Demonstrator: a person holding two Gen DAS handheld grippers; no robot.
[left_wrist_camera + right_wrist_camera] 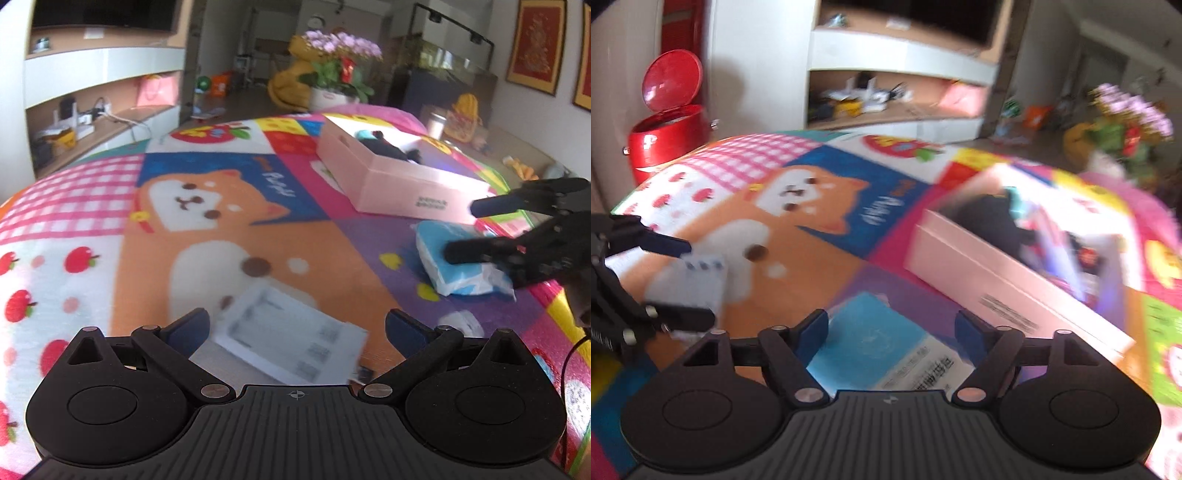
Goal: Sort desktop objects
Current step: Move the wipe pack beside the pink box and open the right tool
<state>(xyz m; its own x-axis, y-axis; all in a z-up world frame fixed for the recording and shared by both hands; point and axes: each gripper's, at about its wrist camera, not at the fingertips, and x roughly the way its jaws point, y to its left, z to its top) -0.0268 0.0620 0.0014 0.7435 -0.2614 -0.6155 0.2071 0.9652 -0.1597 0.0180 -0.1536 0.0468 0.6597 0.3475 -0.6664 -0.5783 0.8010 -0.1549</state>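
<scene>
Left gripper [295, 328]: fingers [190, 330] spread wide, either side of white box [291, 336], pads clear of it; nothing gripped. Seen also in right wrist view, box between the two fingers.

Right gripper [891, 332]: fingers [812, 332] wide apart, straddling blue tissue pack [882, 343]; contact with the pads not discernible through blur.

Blue tissue pack: flat on patchwork play mat [110, 206], purple panel, just beside pink storage box [399, 177].

Small white roll [461, 323]: on mat, near tissue pack, blurred.

Pink storage box: open-topped, on mat beyond tissue pack. Contents: dark item [388, 147] and teal item [365, 133], further coloured pieces in right wrist view too blurred to identify.
</scene>
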